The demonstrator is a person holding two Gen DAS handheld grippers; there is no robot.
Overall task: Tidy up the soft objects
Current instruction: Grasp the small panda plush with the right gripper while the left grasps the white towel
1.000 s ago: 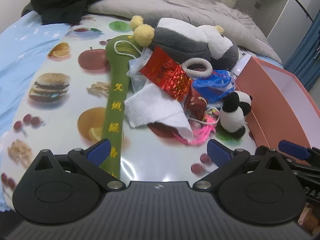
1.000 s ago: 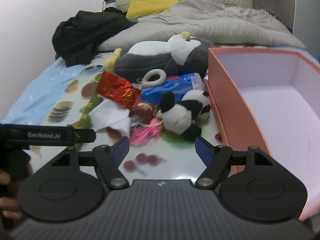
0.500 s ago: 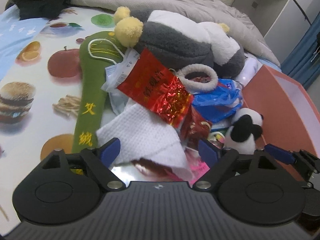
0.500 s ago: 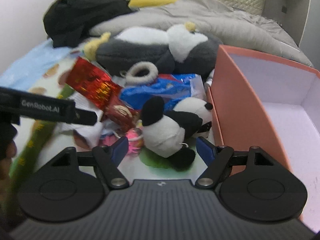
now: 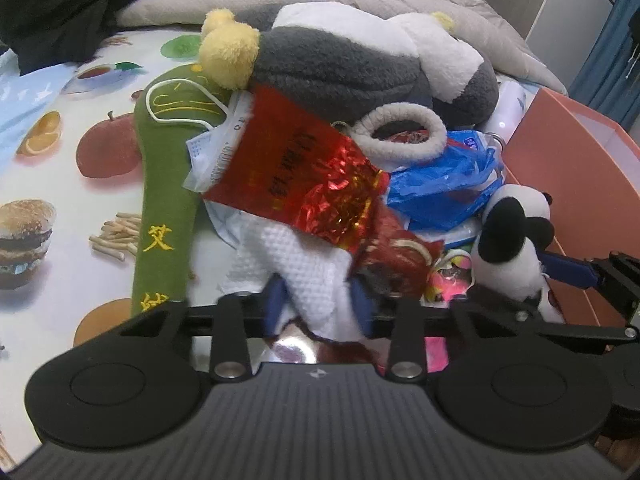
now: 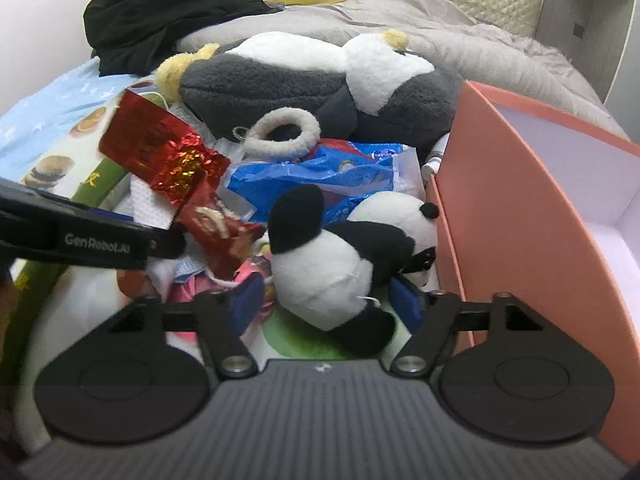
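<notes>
A pile of soft things lies on a fruit-print cloth. My left gripper [image 5: 318,304] has its blue pads closed in on a white waffle cloth [image 5: 308,268] at the pile's near edge. My right gripper [image 6: 326,300] has its pads on either side of a small panda plush [image 6: 340,256], which lies beside the pink box [image 6: 520,216]. Behind are a large grey-and-white plush [image 5: 352,64], a red foil packet [image 5: 304,176], a blue plastic bag [image 5: 444,184] and a green embroidered pouch [image 5: 164,184]. The left gripper's arm also shows in the right wrist view [image 6: 80,236].
The pink box [image 5: 568,152] with a white inside stands open at the right. A grey duvet [image 6: 460,36] and black clothes [image 6: 160,12] lie behind the pile. The printed cloth [image 5: 52,184] spreads to the left.
Both grippers have moved forward into the pile. The left jaws have closed onto the white cloth. The right jaws have narrowed around the small panda.
</notes>
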